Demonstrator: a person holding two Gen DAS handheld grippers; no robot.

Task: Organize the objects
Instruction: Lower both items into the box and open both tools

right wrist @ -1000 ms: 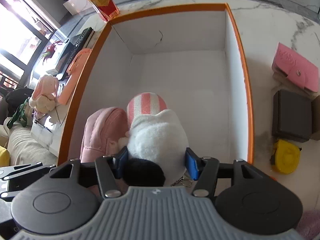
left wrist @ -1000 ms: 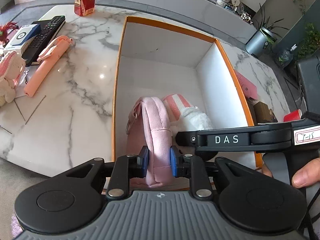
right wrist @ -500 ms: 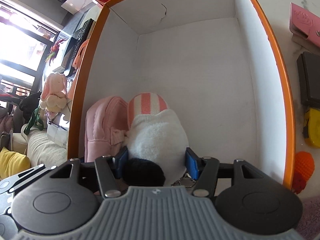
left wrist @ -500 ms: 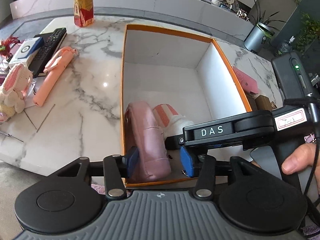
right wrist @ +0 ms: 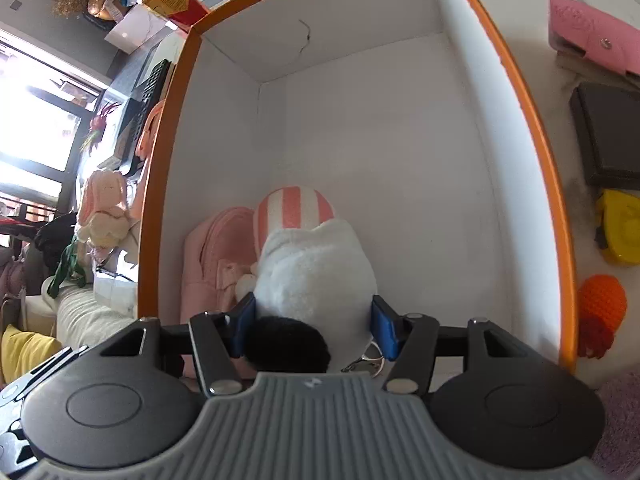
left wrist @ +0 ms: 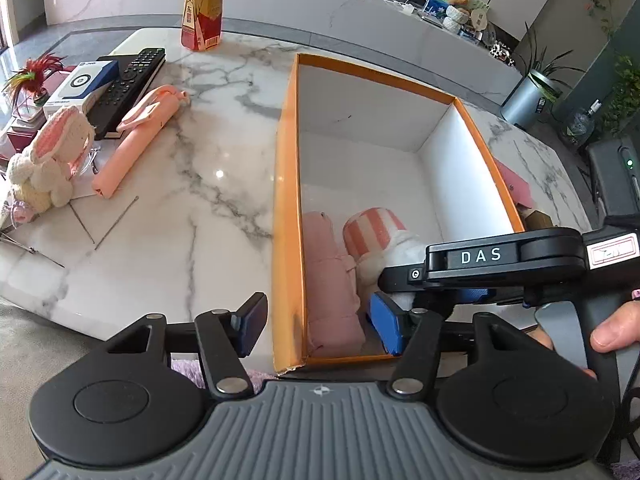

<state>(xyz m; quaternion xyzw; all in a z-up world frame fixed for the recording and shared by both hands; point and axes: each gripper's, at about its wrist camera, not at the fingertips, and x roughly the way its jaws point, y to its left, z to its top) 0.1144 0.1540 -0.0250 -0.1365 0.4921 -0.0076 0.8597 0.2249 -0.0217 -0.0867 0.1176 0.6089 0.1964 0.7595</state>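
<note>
Placing step: left tongs (left wrist: pixel 316 330) just spreading, freeing pink pouch (left wrist: pixel 334 280) inside orange box (left wrist: pixel 286 184), near corner. Right tongs (right wrist: pixel 314 326) pinching plush toy (right wrist: pixel 316 264) beside it. Next: release, withdraw, fetch.

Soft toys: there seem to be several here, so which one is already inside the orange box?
The white plush with the pink-striped end, gripped by the right gripper. The crocheted bunny lies outside the box.
</note>
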